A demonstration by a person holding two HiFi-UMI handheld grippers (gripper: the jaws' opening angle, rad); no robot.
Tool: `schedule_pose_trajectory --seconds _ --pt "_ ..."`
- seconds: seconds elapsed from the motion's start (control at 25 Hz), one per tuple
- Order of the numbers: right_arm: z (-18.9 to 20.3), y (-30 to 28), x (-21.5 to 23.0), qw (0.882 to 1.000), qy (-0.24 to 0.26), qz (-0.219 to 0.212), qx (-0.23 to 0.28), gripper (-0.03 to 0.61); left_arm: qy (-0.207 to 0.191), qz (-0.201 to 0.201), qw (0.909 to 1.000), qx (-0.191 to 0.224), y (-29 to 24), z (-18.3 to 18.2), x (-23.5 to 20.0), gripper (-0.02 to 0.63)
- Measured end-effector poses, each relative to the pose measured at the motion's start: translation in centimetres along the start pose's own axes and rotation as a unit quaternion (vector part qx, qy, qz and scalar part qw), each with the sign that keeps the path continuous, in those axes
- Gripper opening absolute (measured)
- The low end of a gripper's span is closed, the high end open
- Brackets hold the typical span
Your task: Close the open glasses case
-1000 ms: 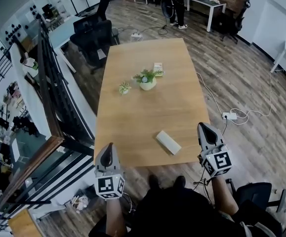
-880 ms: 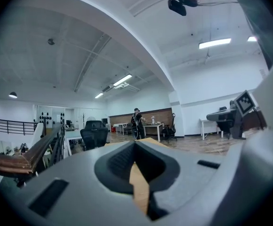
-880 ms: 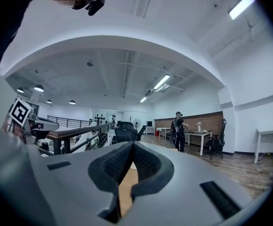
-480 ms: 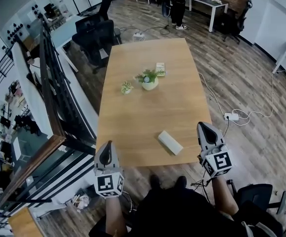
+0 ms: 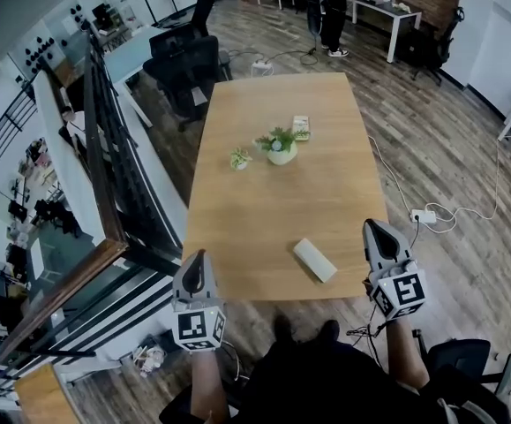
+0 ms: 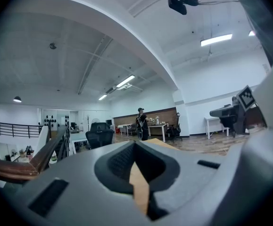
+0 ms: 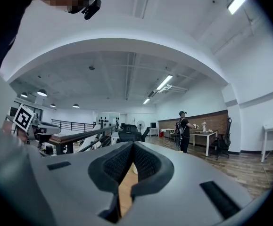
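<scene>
The left gripper (image 5: 196,276) hangs at the desk's (image 5: 264,201) near left corner, its jaws clenched on nothing. Only a sliver of wood shows beneath their meeting tips.

Toward the desk's middle stand a small plant (image 5: 240,157) and a larger plant (image 5: 280,146), with a small box (image 5: 301,128) just beyond them. All 3 are well apart from the grippers.

The glasses case (image 5: 314,260), a pale oblong, lies skewed near the near edge, toward the right corner. Whether its lid stands open is too small to tell.

The right gripper (image 5: 380,235) hangs by the near right corner, its jaws likewise clenched and empty. It is nearer the case than the left gripper is.

The risk, as I judge it, comes from the case lying so close to the near edge. A 1-sided push on the lid could spin the case or skid it off the desk. Unbraced, the lid may not latch.
</scene>
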State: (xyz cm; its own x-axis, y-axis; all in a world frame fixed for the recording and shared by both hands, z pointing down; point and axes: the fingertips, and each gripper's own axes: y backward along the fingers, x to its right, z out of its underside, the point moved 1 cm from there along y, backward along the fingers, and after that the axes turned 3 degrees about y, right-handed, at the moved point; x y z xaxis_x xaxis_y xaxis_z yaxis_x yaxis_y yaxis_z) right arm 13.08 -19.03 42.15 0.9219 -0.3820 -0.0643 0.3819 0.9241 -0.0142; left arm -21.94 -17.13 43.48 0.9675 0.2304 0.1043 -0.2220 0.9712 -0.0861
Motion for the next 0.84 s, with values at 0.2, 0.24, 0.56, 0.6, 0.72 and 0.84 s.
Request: schedule_pose_trajectory --seconds 0.2,0.24,0.56,0.6,0.72,0.84 --pt "0.5 -0.6 -0.2 1.000 -0.003 -0.002 -0.004 0.015 -0.002 0.005 1.0000 0.001 -0.4 0.0 0.1 -0.002" --pt "0.6 -0.6 -0.2 1.000 -0.004 -0.002 -0.007 0.014 -0.002 0.006 1.0000 0.000 -0.4 0.0 0.1 -0.002" --pt "0.0 -1.0 0.2 1.000 0.004 0.008 0.006 0.015 0.004 -0.001 1.0000 0.002 -1.0 -0.4 -0.3 -0.002" --pt "0.1 -1.1 0.2 1.000 0.002 0.007 0.004 0.015 0.003 -0.001 1.0000 0.002 -1.1 -0.4 -0.4 -0.002" --pt "0.4 -1.4 0.3 1.000 -0.005 0.006 -0.002 0.015 0.003 -0.001 1.0000 0.003 -1.4 -0.4 -0.4 -0.002" --pt "0.5 -1.5 0.4 1.000 -0.007 0.004 -0.006 0.015 0.004 -0.001 1.0000 0.004 -1.7 -0.4 -0.3 -0.002"
